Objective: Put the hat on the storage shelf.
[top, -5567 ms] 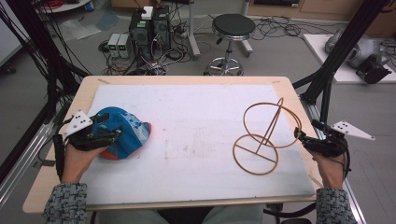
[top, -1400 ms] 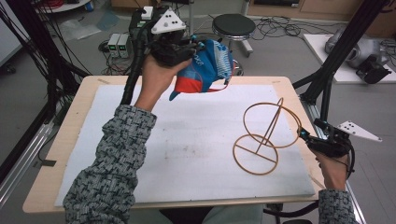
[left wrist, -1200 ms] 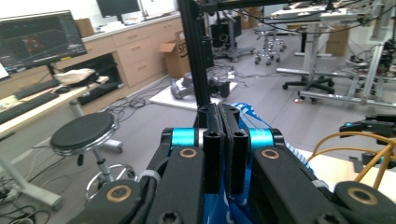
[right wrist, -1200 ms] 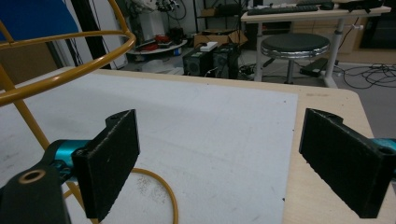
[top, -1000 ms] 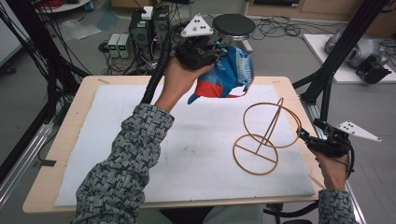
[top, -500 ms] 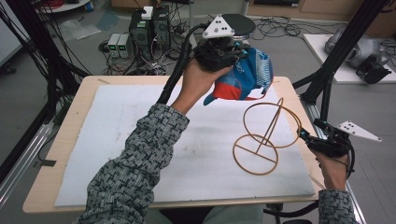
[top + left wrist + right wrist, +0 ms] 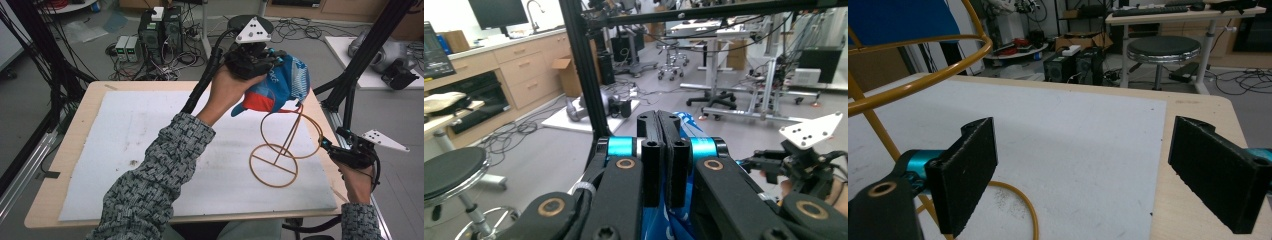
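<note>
Left gripper (image 7: pixel 270 60) is up in the air over the far right part of the table (image 7: pixel 85 107), jaws clamped tight on a blue cap (image 7: pixel 280 85) with white and red-orange panels. In the left gripper view the two black jaws stand pressed together, blue fabric (image 7: pixel 684 120) peeking just behind and below them. From the high view the cap hangs off the gripper's right side and down, brim end lowest, directly above the upper ring of the wire cap stand (image 7: pixel 285 145). Cap's lower edge sits right at the top of the stand's slanted rod; touching or just apart, cannot tell.

The stand is yellow-orange wire: a flat base ring on the white mat (image 7: pixel 150 150), a slanted upright rod, a second ring raised above. It stands at the mat's right side.

Right gripper (image 7: pixel 332 150) rests low at the table's right edge, just beside the stand's right side, jaws wide apart and nothing between them. In the right gripper view the stand's upper ring (image 7: pixel 923 75) curves in at upper left, the base ring passes under the left jaw, mat and bare table edge lie between the jaws. A patch of blue cap (image 7: pixel 898 17) shows at the top left corner, above the ring.

Left sleeve (image 7: pixel 145 180) is patterned grey, arm stretched diagonally across the mat. A round stool (image 7: pixel 250 25) stands on the floor beyond the table.
</note>
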### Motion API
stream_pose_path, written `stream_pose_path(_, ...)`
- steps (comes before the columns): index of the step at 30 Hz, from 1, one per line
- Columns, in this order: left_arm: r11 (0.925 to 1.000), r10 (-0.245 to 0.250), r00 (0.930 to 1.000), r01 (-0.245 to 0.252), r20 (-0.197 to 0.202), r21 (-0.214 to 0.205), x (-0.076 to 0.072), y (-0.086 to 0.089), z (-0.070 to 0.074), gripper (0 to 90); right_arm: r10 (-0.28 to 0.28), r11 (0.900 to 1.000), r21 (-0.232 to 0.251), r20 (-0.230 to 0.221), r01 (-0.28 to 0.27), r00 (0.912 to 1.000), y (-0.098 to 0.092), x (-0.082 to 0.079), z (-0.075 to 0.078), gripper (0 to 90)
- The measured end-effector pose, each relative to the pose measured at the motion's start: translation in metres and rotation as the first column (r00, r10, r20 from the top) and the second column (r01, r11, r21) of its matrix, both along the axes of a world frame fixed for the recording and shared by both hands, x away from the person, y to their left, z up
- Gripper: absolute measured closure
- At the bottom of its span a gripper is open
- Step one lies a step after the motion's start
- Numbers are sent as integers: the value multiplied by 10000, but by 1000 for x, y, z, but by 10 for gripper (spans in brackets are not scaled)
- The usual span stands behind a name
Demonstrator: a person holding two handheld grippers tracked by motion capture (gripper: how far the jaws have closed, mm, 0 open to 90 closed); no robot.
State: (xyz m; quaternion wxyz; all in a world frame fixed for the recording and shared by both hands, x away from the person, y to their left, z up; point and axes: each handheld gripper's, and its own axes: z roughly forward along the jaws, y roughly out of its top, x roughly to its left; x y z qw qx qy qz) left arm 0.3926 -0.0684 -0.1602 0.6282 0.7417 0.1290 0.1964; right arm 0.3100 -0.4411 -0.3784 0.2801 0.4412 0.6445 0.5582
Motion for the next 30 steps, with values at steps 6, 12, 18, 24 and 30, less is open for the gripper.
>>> stream_pose_path(6, 9998, -215, 9998, 214, -47, -27, -3, -6, 0, 881, 6, 10000, -19, 30, -6, 10000, 0, 0, 0, 115)
stream_pose_path(12, 9984, -402, 9992, 402, 3, 392, -7, -16, -5, 881, 13, 10000, -37, 52, -13, 10000, 0, 0, 0, 114)
stream_pose_path(18, 9928, -764, 9970, 752, 97, 934, -16, -27, -11, 882, -6, 10000, 0, 10, 6, 10000, -1, 0, 0, 114)
stream_pose_path(24, 9853, -1112, 9937, 1084, 142, 1317, -23, -34, -18, 882, -22, 10000, -28, 5, 22, 10000, 0, 0, 0, 114)
stream_pose_path(30, 9746, -1560, 9876, 1511, 169, 1653, -32, -38, -25, 882, -50, 10000, -3, 2, 50, 10000, -1, 0, 0, 114)
